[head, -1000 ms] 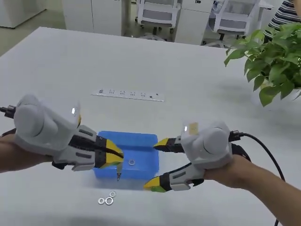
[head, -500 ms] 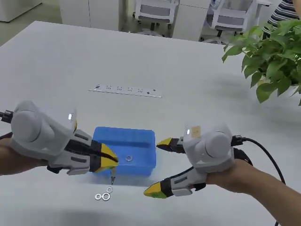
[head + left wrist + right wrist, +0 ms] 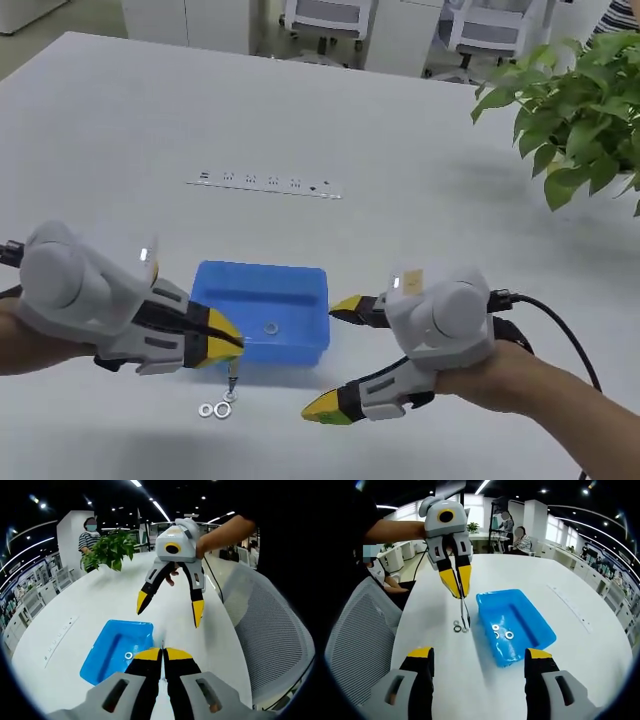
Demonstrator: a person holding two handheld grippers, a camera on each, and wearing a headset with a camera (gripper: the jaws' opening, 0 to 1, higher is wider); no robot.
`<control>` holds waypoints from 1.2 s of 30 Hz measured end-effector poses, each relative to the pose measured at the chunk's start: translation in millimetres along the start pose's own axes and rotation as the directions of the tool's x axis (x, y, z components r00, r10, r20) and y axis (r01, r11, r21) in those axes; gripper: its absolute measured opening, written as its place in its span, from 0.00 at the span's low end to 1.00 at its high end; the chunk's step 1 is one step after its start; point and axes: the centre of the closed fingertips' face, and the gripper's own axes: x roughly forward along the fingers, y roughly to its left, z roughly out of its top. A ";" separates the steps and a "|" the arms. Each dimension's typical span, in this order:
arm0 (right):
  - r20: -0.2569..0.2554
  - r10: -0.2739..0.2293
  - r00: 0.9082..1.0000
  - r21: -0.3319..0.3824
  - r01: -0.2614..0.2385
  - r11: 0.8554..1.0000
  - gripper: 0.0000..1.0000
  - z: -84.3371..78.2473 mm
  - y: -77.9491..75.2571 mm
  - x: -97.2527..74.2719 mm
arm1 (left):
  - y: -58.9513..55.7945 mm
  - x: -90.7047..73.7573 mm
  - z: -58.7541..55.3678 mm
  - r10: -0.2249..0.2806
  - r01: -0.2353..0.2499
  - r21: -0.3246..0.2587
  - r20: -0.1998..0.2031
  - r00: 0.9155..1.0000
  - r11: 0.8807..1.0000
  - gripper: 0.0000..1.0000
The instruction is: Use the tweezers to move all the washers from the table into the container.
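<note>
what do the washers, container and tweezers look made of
Washers: probably metal, likely steel, since they are small silvery rings with a bright glint.
Container: looks like plastic, a uniform bright blue with a soft sheen and rounded, moulded corners.
Tweezers: seemingly metal, with thin, straight, dark-grey prongs; they are too fine here to judge the finish.

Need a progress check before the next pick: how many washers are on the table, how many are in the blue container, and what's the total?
Washers on the table: 3, by the tip of the tweezers
Washers in the blue container: 2 clearly seen, possibly 1 more next to them
Total: 5 washers that can be counted for sure
</note>
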 end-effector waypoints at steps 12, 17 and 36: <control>-0.001 0.006 1.000 0.002 -0.006 1.000 0.75 -1.9 0.9 3.3 | 1.5 0.2 -2.2 -0.001 0.001 -0.012 0.007 1.000 1.000 0.06; 0.021 0.021 1.000 -0.009 -0.021 1.000 0.72 4.7 2.2 6.5 | 1.4 -1.1 -2.9 -0.003 0.003 -0.013 0.006 1.000 1.000 0.06; 0.058 0.120 0.991 -0.123 -0.113 0.986 0.47 28.0 16.0 33.9 | 0.3 -6.0 -7.2 -0.023 0.024 0.014 -0.036 0.999 1.000 0.06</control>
